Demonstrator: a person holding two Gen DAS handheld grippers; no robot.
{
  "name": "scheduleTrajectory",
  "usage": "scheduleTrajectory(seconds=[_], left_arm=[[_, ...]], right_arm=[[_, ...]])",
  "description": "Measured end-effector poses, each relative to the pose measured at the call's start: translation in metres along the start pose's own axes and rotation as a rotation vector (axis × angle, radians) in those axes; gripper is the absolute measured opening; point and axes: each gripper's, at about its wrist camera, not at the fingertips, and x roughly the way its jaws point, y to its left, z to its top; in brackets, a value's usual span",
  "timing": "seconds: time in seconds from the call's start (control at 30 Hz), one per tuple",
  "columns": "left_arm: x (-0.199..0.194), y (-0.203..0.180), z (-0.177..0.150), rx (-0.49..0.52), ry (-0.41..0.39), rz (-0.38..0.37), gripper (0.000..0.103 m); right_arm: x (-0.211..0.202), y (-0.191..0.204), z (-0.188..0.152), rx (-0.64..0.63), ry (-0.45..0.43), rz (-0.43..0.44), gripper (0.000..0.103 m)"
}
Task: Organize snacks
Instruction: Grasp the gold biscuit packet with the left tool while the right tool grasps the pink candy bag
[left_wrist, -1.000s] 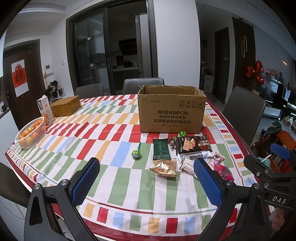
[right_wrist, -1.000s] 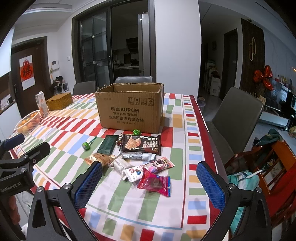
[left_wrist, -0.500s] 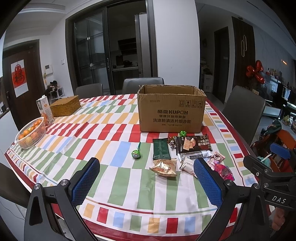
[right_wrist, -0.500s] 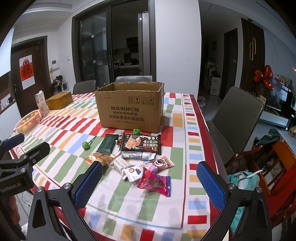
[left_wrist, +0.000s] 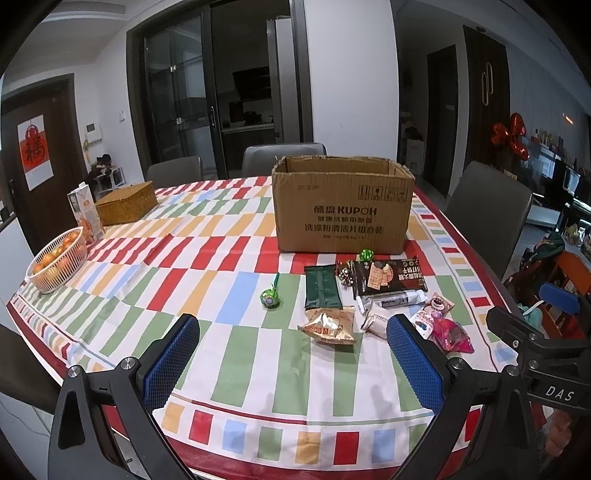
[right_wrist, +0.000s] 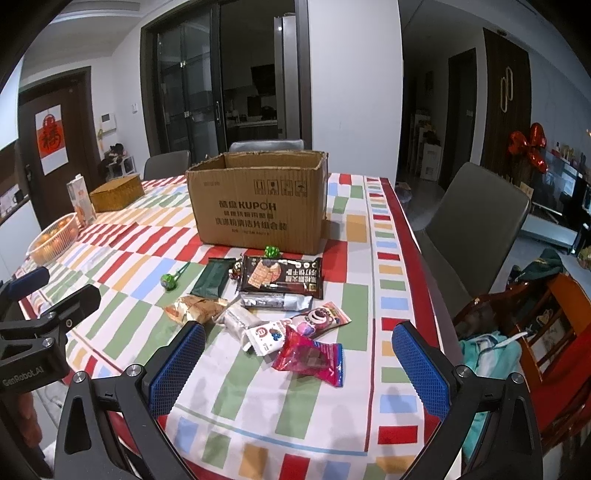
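An open cardboard box (left_wrist: 341, 210) (right_wrist: 258, 206) stands on the striped tablecloth (left_wrist: 236, 354). In front of it lie several snacks: a green lollipop (left_wrist: 269, 297), a dark green packet (left_wrist: 321, 288), a black biscuit pack (left_wrist: 388, 277) (right_wrist: 282, 277), a golden packet (left_wrist: 328, 326) (right_wrist: 195, 308), a white packet (right_wrist: 264, 334), a pink bear packet (right_wrist: 321, 315) and a red packet (right_wrist: 310, 356) (left_wrist: 450, 332). My left gripper (left_wrist: 291, 363) is open and empty, hovering near the table's front edge. My right gripper (right_wrist: 299, 369) is open and empty, above the red packet.
A white basket of oranges (left_wrist: 57, 264), a carton (left_wrist: 85, 214) and a wicker box (left_wrist: 125, 203) sit at the table's left. Grey chairs (left_wrist: 487, 214) surround the table. A wooden chair with clothes (right_wrist: 524, 321) stands at the right.
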Motion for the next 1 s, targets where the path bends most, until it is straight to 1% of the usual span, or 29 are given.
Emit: scheduleTrajectory(seconds=[0.2, 0.43, 0.6, 0.73, 1.0], left_arm=[[0.014, -0.002, -0.004, 0.017, 0.018, -0.001, 0.103], [0.041, -0.006, -0.008, 0.043, 0.052, -0.013, 0.094], [0.064, -0.011, -0.008, 0.056, 0.088, -0.037, 0.090], [0.081, -0.016, -0.008, 0.076, 0.118, -0.048, 0.090], [0.116, -0.027, -0.006, 0.124, 0.157, -0.046, 0.088]], right_arm=[[0.018, -0.006, -0.002, 0.017, 0.061, -0.008, 0.102], [0.044, -0.012, -0.008, 0.042, 0.130, -0.008, 0.102], [0.064, -0.017, -0.011, 0.062, 0.178, -0.011, 0.102], [0.080, -0.023, -0.014, 0.087, 0.218, -0.012, 0.100], [0.109, -0.032, -0.021, 0.133, 0.288, -0.006, 0.091]])
